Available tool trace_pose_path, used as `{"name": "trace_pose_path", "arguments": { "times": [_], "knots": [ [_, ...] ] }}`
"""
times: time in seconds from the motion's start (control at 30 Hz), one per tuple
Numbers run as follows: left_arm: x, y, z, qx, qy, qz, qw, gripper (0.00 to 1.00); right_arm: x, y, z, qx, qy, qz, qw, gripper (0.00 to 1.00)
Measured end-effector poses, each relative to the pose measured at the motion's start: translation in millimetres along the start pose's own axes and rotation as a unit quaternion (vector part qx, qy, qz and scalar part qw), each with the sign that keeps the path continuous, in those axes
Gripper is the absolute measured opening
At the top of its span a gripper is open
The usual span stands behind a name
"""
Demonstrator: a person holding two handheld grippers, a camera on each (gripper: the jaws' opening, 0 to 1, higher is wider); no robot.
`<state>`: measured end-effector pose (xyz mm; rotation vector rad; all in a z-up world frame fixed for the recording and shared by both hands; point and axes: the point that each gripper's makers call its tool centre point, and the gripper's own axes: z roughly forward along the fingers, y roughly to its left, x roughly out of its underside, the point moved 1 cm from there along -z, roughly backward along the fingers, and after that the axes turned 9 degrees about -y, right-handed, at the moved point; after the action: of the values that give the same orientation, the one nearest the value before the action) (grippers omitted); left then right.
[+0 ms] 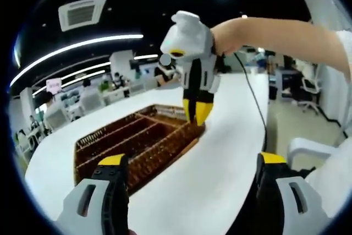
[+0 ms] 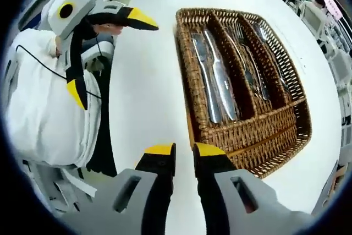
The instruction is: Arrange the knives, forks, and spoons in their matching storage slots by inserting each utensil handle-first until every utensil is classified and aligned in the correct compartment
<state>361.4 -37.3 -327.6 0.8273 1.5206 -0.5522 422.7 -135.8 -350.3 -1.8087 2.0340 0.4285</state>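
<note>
A brown wicker cutlery basket lies on the white table. Two knives rest in its left long slot, and forks and another utensil fill the slots beside them. In the left gripper view the same basket lies ahead of my left gripper, which is open and holds nothing. My right gripper hangs over the basket's far corner, held by a hand. In its own view the right gripper is shut with nothing between its tips, just off the basket's near left corner. The left gripper stands open at the upper left.
A crosswise compartment runs along the basket's near end. A black cable trails over the table's edge. A person's white sleeve and clothing sit left of the table. Office desks and chairs stand behind.
</note>
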Motion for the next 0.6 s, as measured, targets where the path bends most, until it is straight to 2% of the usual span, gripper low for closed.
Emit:
{"name": "trace_pose_path", "arguments": {
  "times": [0.1,0.17,0.23,0.37,0.6],
  "knots": [
    [0.6,-1.1,0,0.002,0.0,-0.004,1.0,0.98,1.3,3,2,-0.001,0.002,-0.004,1.0,0.14],
    [-4.9,-4.3,0,0.008,-0.02,-0.019,0.9996,0.99,2.4,4,4,-0.003,0.003,-0.006,1.0,0.14],
    [-7.2,-4.2,-2,0.009,-0.028,-0.025,0.9992,0.99,3.3,8,7,-0.007,-0.001,-0.016,0.9999,0.14],
    [-3.4,-1.2,-2,0.005,-0.021,-0.029,0.9993,0.99,10.6,11,14,-0.009,0.004,-0.025,0.9996,0.13],
    [-0.7,-2.3,-1,0.007,-0.019,-0.032,0.9993,0.99,16.9,11,25,-0.001,-0.015,-0.025,0.9996,0.13]
  ]
}}
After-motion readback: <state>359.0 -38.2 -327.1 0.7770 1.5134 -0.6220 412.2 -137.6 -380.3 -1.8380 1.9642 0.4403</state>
